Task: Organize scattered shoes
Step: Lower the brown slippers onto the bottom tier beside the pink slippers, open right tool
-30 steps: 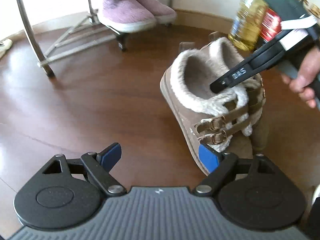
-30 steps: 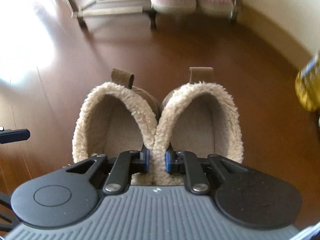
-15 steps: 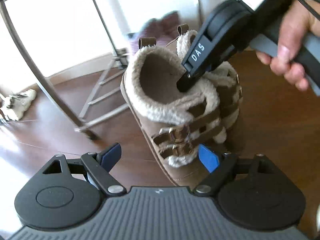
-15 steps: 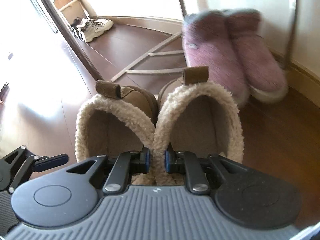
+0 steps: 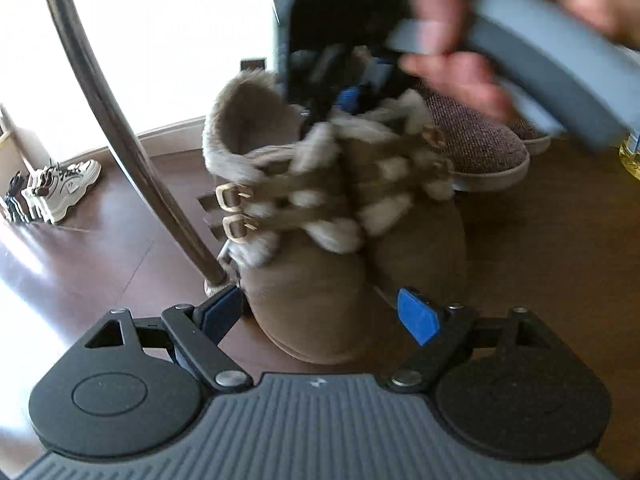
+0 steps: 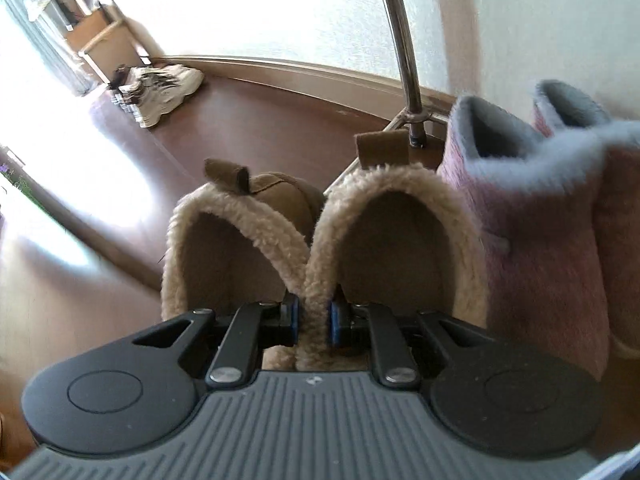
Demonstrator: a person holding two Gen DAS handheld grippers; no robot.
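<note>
A pair of brown fleece-lined boots [image 6: 320,240] hangs from my right gripper [image 6: 312,318], which is shut on the two inner collars pinched together. In the left wrist view the same brown boots [image 5: 332,248] fill the middle, toes toward me, with gold buckles on their straps. The right gripper [image 5: 352,96] and a hand [image 5: 480,40] holding it are blurred above them. My left gripper [image 5: 320,314] is open, its blue pads on either side of the boots' toes, touching nothing that I can see. A pair of pink boots [image 6: 560,208] stands just to the right of the brown ones.
A curved metal rack leg [image 5: 132,140] rises left of the boots, and another metal pole [image 6: 404,52] stands behind them. White sneakers [image 5: 60,188] sit by the far wall on the dark wood floor [image 5: 560,240]. A yellow bottle [image 5: 630,156] shows at the right edge.
The right gripper has carried the brown boots forward to the rack, right beside the pink boots. My left gripper has swung round to the boots' toe end.
</note>
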